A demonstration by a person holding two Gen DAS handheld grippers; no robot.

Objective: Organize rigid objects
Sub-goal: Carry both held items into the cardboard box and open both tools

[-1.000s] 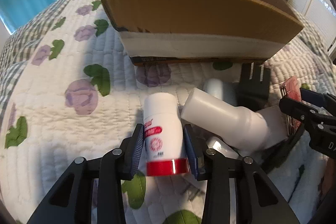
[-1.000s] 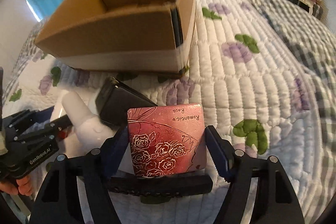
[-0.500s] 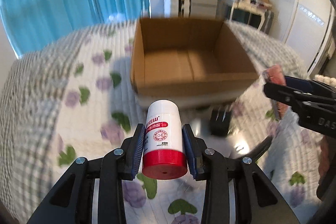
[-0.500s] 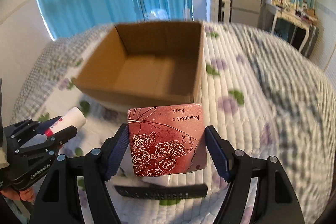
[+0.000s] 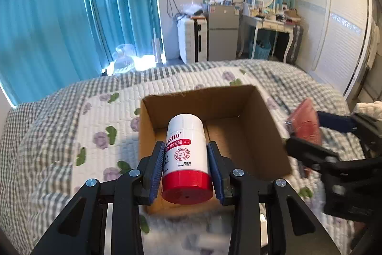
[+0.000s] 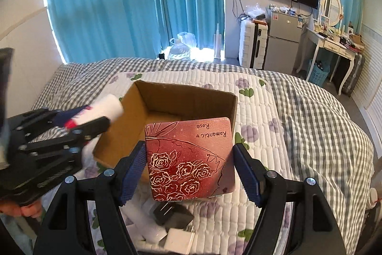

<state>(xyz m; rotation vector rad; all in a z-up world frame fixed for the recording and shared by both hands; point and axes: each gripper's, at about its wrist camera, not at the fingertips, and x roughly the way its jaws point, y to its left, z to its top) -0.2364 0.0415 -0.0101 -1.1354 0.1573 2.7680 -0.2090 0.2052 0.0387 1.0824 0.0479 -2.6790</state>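
Note:
My left gripper [image 5: 186,164] is shut on a white bottle with a red cap [image 5: 185,154], held in the air over the near side of an open cardboard box [image 5: 241,99] on the bed. My right gripper [image 6: 189,164] is shut on a flat red tin with a rose pattern [image 6: 191,154], held above the box's near right corner [image 6: 235,97]. The box [image 6: 181,92] looks empty inside. In the right wrist view the left gripper [image 6: 95,118] with the bottle [image 6: 105,108] shows at the left. In the left wrist view the red tin [image 5: 305,122] shows at the right.
A quilted floral bedspread [image 6: 298,135] covers the bed. Below the tin lie a black object [image 6: 172,212] and white items [image 6: 155,233] on the quilt. Blue curtains [image 5: 71,16], a small fridge [image 6: 281,44] and a dressing table [image 6: 334,44] stand beyond the bed.
Both grippers have risen from the quilt with the bottle and the tin. The box, first seen from its side, now lies below them with its inside in view.

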